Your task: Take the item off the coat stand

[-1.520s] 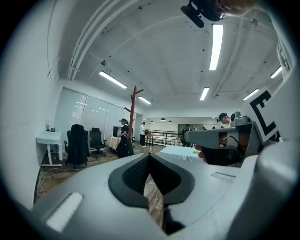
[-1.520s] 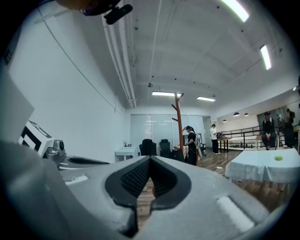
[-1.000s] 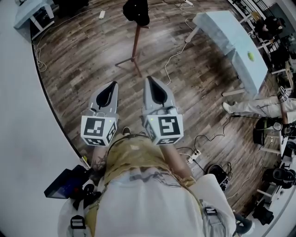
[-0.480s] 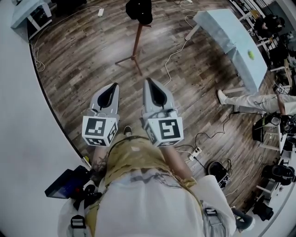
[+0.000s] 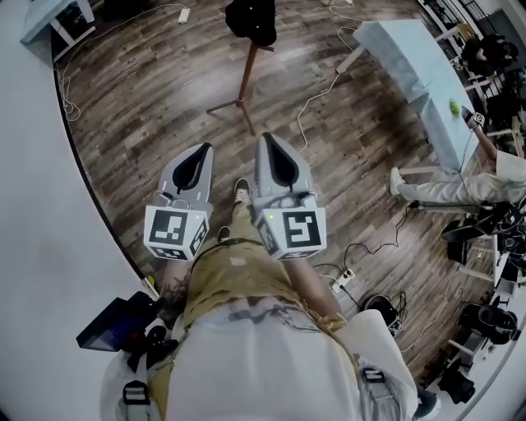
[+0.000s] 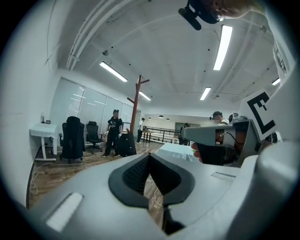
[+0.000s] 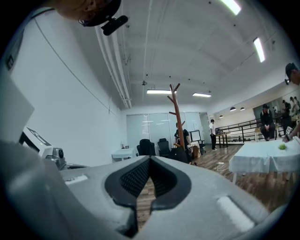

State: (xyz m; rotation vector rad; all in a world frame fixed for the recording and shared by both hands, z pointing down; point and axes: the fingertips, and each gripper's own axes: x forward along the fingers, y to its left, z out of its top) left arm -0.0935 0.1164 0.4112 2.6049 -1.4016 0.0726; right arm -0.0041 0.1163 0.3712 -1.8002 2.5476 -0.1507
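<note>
- Left grey plastic two-jaw gripper [image 5: 204, 149]: sits low in front of the torso; points out over the floor; jaws clenched tip to tip [image 6: 149, 157]; grips nothing
- Right grey plastic two-jaw gripper [image 5: 265, 139]: sits just beside the left one, roughly parallel; jaws likewise pressed together [image 7: 150, 159]; nothing between them
- Slim brown wooden coat stand [image 5: 244, 76]: stands upright on the dark wood-plank floor [image 5: 156, 99]; lies ahead of both grippers, well apart from them; shows in the left gripper view [image 6: 136, 110] and right gripper view [image 7: 178, 119] with bare upper branches
- Black fabric item [image 5: 251, 18]: hangs on the stand's pole, below the branches; not yet taken off; shows low against the pole in both gripper views [image 6: 126, 145] [image 7: 180, 153]; exact kind too small to tell
- Long table under a pale cloth [image 5: 409, 70]: stands right of the stand; carries a small green ball [image 5: 453, 106] near its far end
- Seated person in pale trousers [image 5: 456, 187]: sits beside that table's end
- White desk [image 5: 51, 20]: stands at the upper left by the wall
- White cables [image 5: 316, 94]: trail over the floor between stand and table
</note>
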